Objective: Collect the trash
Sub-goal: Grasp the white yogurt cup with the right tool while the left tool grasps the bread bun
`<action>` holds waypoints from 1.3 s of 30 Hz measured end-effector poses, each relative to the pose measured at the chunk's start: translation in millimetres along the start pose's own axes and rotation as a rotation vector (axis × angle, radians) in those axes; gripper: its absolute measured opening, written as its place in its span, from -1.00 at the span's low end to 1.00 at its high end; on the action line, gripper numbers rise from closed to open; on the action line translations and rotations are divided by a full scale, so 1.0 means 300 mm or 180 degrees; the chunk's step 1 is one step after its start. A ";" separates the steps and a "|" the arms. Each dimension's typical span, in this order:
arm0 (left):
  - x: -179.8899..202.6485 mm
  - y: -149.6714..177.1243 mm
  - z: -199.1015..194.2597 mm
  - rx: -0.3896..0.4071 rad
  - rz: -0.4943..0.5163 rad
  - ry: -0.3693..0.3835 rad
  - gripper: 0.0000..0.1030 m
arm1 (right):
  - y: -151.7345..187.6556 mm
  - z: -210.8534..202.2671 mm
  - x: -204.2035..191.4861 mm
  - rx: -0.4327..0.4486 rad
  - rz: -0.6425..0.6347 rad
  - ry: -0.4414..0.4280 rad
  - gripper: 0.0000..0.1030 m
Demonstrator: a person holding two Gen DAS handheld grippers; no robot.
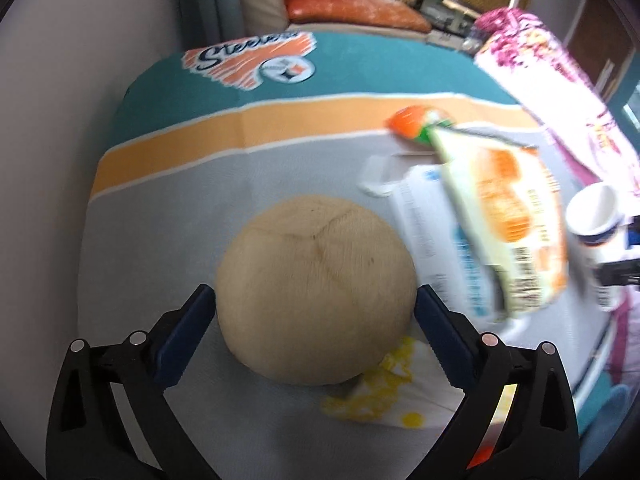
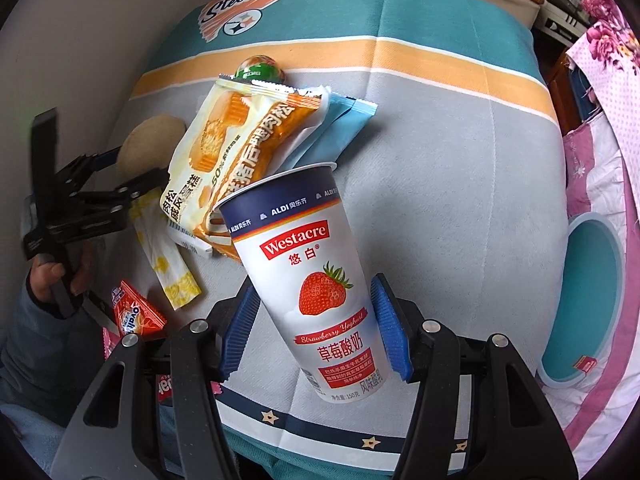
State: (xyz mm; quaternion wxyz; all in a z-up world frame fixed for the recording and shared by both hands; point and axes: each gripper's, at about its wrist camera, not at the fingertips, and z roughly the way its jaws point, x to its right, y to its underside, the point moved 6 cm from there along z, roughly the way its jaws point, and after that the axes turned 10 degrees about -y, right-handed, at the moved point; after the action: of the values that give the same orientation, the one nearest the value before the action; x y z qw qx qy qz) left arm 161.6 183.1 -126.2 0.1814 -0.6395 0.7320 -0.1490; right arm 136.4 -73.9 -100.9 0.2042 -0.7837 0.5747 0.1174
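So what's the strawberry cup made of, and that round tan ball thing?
The yoghurt cup looks like coated paper or thin plastic: smooth, slightly glossy printed wall with a thin rolled rim. The tan ball looks matte and fibrous, with faint seams meeting on top, possibly a husked coconut, though blur leaves that open.

Left wrist view: mounted behind the left claw (image 1: pixel 316 312), looking steeply down along its two fingers at close range onto a round tan object (image 1: pixel 316 292) on the striped cloth (image 1: pixel 240 128); picture blurred. Right wrist view: mounted behind the right claw (image 2: pixel 316 328), likewise steeply downward, very near a yoghurt cup (image 2: pixel 308 264). Shared ground: the same cloth with its logo, the orange-and-white snack packet (image 1: pixel 504 220) (image 2: pixel 236 152), the yellow-printed wrapper (image 1: pixel 392 392) (image 2: pixel 164 256). The right view also takes in the left claw (image 2: pixel 132 168) at its left edge; the cup (image 1: pixel 596 216) shows at the left view's right edge
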 end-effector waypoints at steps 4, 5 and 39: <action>0.052 -0.022 -0.086 0.0091 0.0053 0.0189 0.91 | -0.002 -0.012 0.005 0.0040 0.0026 -0.0017 0.06; 0.062 -0.032 -0.105 0.0117 0.0051 0.0229 0.91 | -0.002 -0.016 0.006 0.0048 0.0025 -0.0016 0.06; 0.056 -0.093 0.005 -0.0041 -0.0418 0.0031 -0.87 | -0.046 -0.027 0.132 0.0293 0.0350 -0.0030 0.06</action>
State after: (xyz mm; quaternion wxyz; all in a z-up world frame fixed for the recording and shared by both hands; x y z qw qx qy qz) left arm 184.8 162.6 -116.2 0.1635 -0.6866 0.6903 -0.1590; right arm 161.3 -107.7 -107.7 0.2359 -0.7402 0.6207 0.1056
